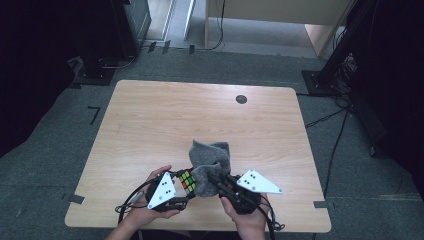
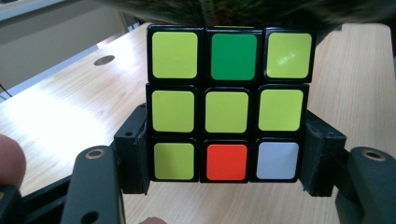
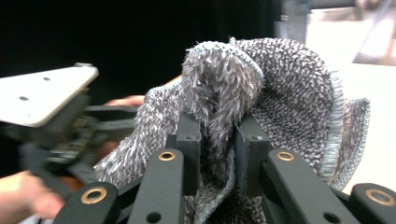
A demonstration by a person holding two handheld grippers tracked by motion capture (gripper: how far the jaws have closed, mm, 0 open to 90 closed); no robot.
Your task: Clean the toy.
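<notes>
One overhead camera, two close gripper cameras.
High view looks down the table (image 1: pixel 150 115); both gripper views sit tight, seemingly sharing the grey cloth (image 3: pixel 289 98).

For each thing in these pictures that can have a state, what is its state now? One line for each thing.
puzzle cube: scrambled, clamped by its two sides, lifted off the table.
grey cloth: bunched up, a fold pinched, lying against the cube.
left gripper: shut on the puzzle cube.
right gripper: shut on the grey cloth.
table: bare wood, with a dark round cap near the far edge.
</notes>
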